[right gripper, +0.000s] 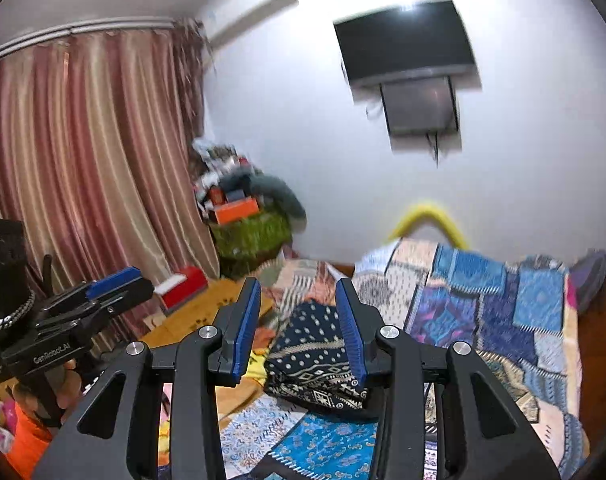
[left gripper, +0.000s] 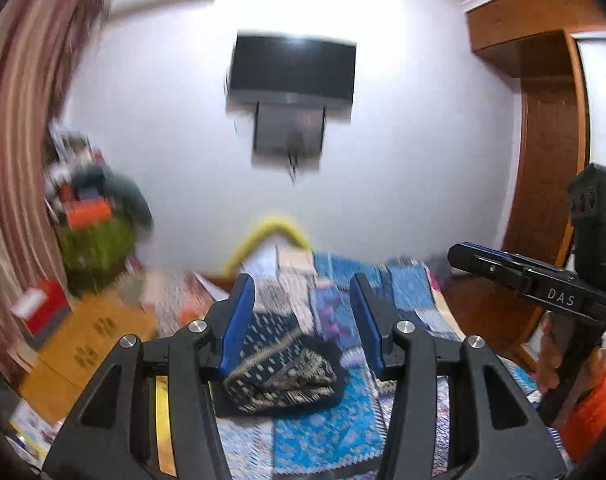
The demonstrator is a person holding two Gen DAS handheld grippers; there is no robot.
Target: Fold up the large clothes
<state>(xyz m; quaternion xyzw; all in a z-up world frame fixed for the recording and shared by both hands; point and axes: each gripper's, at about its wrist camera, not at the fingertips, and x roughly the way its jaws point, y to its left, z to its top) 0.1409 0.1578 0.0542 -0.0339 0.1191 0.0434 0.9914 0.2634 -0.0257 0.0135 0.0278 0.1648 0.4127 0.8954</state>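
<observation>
A folded dark patterned garment (right gripper: 319,360) lies on the patchwork quilt (right gripper: 503,320) covering the bed, toward its near left edge. Both the left gripper (left gripper: 303,320) and right gripper (right gripper: 299,320) hover above it, fingers spread and holding nothing. "DAS" is legible on the right gripper in the left view; "GenRobot.AI" on the left gripper in the right view. A TV (left gripper: 293,68) hangs on the wall; curtains (right gripper: 83,160) and a cluttered pile (right gripper: 243,200) stand beyond the bed's left edge.
</observation>
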